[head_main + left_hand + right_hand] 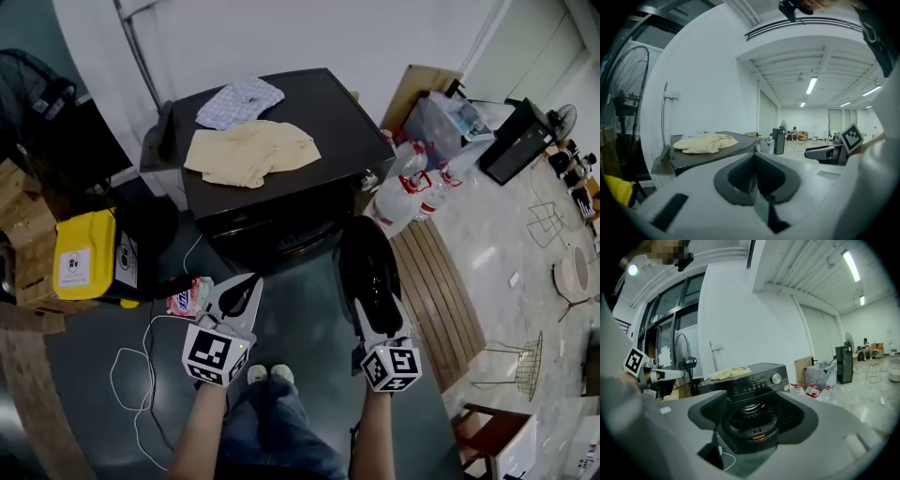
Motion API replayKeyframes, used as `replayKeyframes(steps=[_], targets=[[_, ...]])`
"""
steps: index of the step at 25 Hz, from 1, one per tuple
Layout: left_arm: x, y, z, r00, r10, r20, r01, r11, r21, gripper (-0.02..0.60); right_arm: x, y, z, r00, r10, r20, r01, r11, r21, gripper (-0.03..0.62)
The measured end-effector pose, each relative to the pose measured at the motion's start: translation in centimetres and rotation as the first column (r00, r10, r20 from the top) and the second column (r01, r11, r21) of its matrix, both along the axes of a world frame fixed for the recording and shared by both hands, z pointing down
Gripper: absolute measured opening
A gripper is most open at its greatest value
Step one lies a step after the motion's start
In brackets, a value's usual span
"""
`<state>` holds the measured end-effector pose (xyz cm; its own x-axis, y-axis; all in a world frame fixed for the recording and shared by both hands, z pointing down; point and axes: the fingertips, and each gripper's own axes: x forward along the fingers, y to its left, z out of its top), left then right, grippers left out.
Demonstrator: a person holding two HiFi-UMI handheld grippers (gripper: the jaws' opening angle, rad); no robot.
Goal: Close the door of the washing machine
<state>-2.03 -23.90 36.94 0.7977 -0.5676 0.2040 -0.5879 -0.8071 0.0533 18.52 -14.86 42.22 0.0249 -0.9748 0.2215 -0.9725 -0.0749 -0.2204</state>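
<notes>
The black front-loading washing machine stands ahead of me, and its round door is swung open to the right. In the right gripper view the open drum shows below the control panel. My right gripper is just in front of the open door, open, with nothing between its jaws. My left gripper hangs in front of the machine's lower left; it is shut and empty, with its pads meeting.
A cream cloth and a checked cloth lie on the machine's top. Water bottles and a wooden pallet sit to the right. On the left are a yellow container, a pink packet and a white cable.
</notes>
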Motion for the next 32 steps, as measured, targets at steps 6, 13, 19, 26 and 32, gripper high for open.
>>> replayKeyframes(steps=[6, 13, 19, 26, 32], targets=[[3.8, -0.3, 3.4, 0.998, 0.065, 0.012, -0.065, 0.997, -0.034, 0.002, 4.0, 1.2, 4.6, 0.998, 0.066, 0.008, -0.065, 0.997, -0.050, 0.313], [10.1, 1.4, 10.4, 0.981, 0.193, 0.037, -0.189, 0.979, -0.079, 0.002, 8.8, 4.9, 12.7, 0.991, 0.133, 0.006, -0.132, 0.985, -0.109, 0.305], [13.4, 3.3, 17.9, 0.962, 0.266, 0.063, -0.261, 0.962, -0.082, 0.002, 12.4, 7.8, 20.5, 0.988, 0.150, -0.029, -0.153, 0.980, -0.130, 0.293], [15.5, 5.6, 24.4, 0.946, 0.316, 0.074, -0.308, 0.946, -0.102, 0.002, 15.8, 11.3, 28.1, 0.984, 0.168, -0.065, -0.177, 0.967, -0.181, 0.264], [16.4, 6.9, 25.4, 0.935, 0.345, 0.076, -0.337, 0.935, -0.109, 0.002, 16.4, 11.4, 30.8, 0.987, 0.140, -0.074, -0.154, 0.963, -0.223, 0.188]])
